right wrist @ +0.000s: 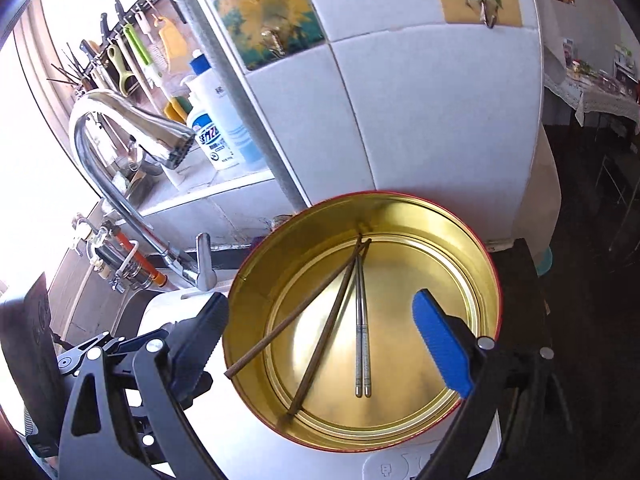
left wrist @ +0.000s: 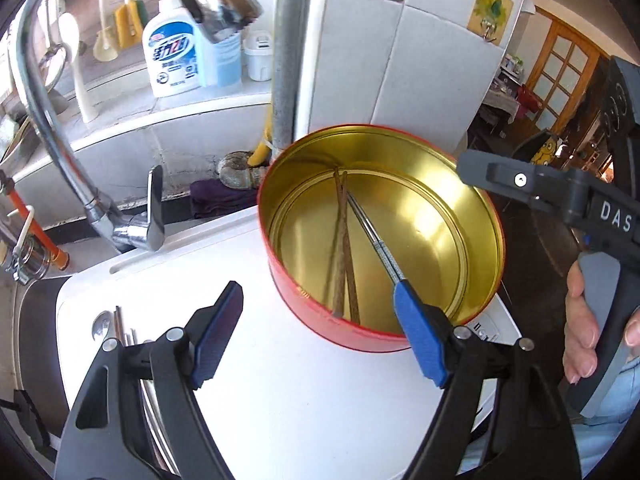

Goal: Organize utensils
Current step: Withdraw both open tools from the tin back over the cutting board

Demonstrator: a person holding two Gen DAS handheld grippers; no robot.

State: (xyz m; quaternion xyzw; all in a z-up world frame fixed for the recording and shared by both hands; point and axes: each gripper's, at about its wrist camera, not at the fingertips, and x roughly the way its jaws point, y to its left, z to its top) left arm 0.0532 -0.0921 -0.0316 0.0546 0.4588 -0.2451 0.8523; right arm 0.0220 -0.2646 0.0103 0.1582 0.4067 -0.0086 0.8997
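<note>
a round red tin with a gold-coloured inside (right wrist: 472,240) stands open on a white counter top (left wrist: 280,380), close against a white tiled wall (right wrist: 420,120) and beside a grey vertical pipe (left wrist: 286,60). inside the tin lie a pair of dark wooden chopsticks (right wrist: 320,320) and a pair of silver metal chopsticks (right wrist: 362,340); in the right wrist view the wooden pair spreads apart, one stick reaching up to the tin's near left rim, while the metal pair lies side by side, flat on the bottom, and all four tips meet near the far wall of the tin. the left gripper (left wrist: 320,332) hovers above the counter at the tin's near side, its blue-padded fingers (left wrist: 420,336) spread wide with nothing between them. the right gripper (right wrist: 324,348) hangs over the tin, one blue pad above its inside and the other outside the left rim, jaws likewise wide apart and holding nothing. in the left wrist view a person's hand (left wrist: 584,320) grips the handle of the right gripper at the right edge. on the counter behind the left gripper's left finger lie more utensils (left wrist: 116,328), partly hidden. a chrome curved tap (right wrist: 120,148) rises at the left, with a white and blue soap bottle (left wrist: 172,52) on the ledge behind it.
</note>
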